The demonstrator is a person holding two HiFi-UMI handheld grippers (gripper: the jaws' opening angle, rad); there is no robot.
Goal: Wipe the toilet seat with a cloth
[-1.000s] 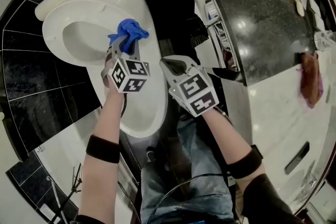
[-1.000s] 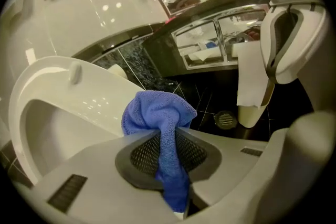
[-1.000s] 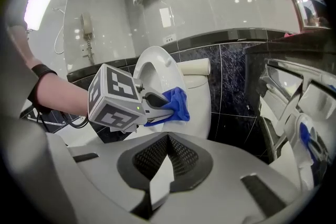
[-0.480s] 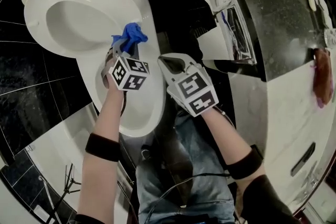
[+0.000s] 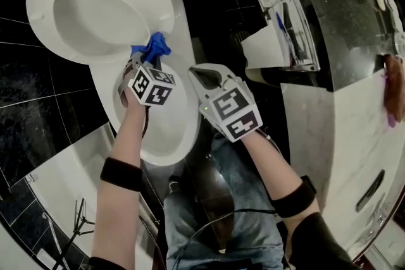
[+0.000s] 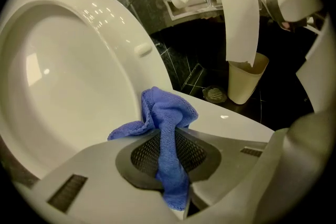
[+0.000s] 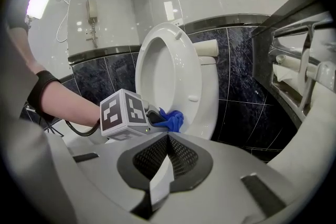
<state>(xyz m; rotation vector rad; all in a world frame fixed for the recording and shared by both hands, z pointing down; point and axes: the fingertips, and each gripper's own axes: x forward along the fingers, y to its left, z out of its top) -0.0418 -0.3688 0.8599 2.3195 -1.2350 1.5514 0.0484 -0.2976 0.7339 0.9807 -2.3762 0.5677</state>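
**Cloth held at the toilet lid, right gripper empty**

Your left gripper [image 5: 147, 59] grasps the blue cloth [image 6: 167, 113]. Its jaws are clenched on the middle of the cloth. One loose end hangs down between the pads, and the other end stands up as a crumpled bunch in front of the tips.

You hold this gripper over the back part of the toilet [image 5: 166, 136], pointing steeply down. The bunch of cloth lies against the lower edge of the raised lid [image 5: 101, 3], close to where the lid meets the bowl. I cannot tell whether the cloth really touches the white surface. In the left gripper view a small bumper [image 6: 143, 50] shows on the lid just above the cloth.

Your right gripper [image 7: 167, 140] is just beside the left one, on the side of the dark floor. Its jaws are pressed together and nothing is between them. It touches neither the toilet nor the cloth.

Behind the toilet a strip of paper [image 6: 240, 23] hangs from a holder on the wall. A pale bin [image 6: 247, 81] stands under it, and a round floor drain [image 6: 214, 94] is near the bin.
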